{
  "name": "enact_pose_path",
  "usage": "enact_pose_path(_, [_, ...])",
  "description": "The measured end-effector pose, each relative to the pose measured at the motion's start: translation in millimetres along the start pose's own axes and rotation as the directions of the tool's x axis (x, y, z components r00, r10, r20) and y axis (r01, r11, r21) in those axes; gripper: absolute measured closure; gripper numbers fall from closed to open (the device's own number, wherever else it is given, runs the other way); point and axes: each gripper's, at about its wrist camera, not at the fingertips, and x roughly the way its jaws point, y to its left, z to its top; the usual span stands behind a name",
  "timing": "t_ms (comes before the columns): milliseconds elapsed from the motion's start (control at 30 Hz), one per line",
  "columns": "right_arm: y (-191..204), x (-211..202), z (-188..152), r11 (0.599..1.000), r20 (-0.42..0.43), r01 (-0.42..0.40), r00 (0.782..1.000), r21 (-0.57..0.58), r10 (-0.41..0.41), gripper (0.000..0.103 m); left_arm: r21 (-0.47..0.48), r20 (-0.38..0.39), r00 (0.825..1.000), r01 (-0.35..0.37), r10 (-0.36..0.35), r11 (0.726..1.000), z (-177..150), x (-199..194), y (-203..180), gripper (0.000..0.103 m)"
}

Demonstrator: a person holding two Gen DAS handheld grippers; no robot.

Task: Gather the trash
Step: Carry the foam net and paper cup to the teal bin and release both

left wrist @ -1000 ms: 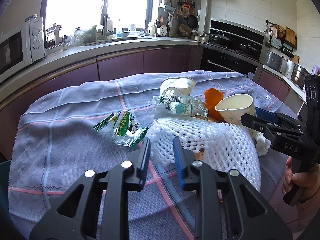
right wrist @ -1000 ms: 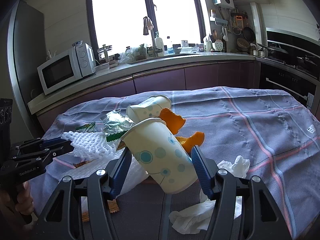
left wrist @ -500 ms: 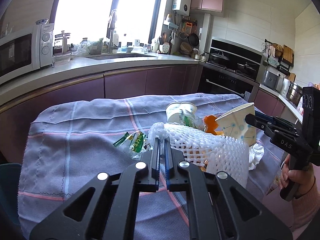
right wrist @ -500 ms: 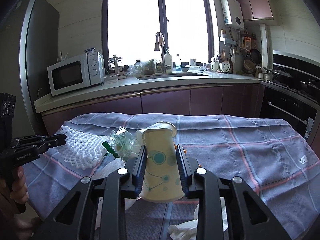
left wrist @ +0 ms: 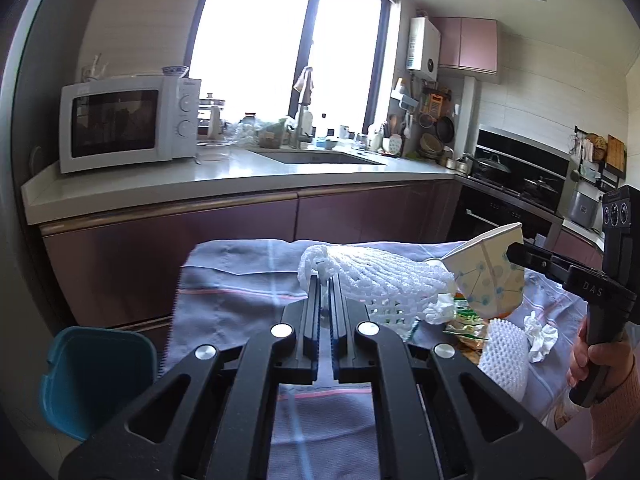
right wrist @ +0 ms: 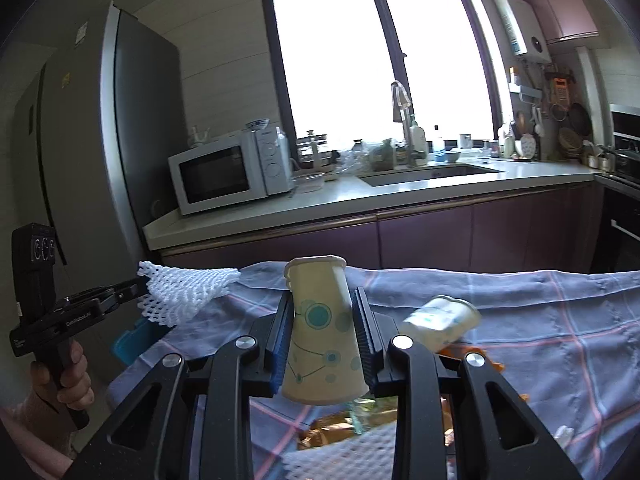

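Left tongs (left wrist: 325, 280) pinching white foam net (left wrist: 376, 276), right tongs (right wrist: 323, 312) clamping dotted paper cup (right wrist: 320, 332)

I see matt black plastic tongs (left wrist: 325, 280), a white foam net (left wrist: 376, 276), a paper cup (right wrist: 320, 328), a woven cloth (right wrist: 560, 320).

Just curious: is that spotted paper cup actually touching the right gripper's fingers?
Touching. The right wrist view shows the paper cup squeezed between both fingers of the right gripper.
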Motion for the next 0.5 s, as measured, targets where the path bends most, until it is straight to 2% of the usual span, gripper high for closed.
enact_pose_path(133, [50,50,7,0.985,-0.062,-0.169,0.984,-0.018,0.168,0.075,-0.035,0.007,0.993,-0.118,0.118,0.992,-2,-26,49,0.098])
enact_pose_path(233, [91,89,8,0.96,-0.116,-0.277,0.955,-0.031,0.271,0.075,-0.073,-0.007,0.978,-0.21,0.21,0.975,-6,-42,89,0.098])
enact_pose_path(400, [151,148,7,0.918,-0.21,-0.396,0.899,-0.02,0.384,0.075,-0.129,-0.054,0.943,-0.332,0.328,0.934,-21,-60,156,0.098])
enact_pose_path(500, [178,181,5,0.904,-0.274,-0.427,0.871,-0.012,0.408,0.075,-0.15,-0.093,0.922,-0.385,0.375,0.911,-34,-59,188,0.098])
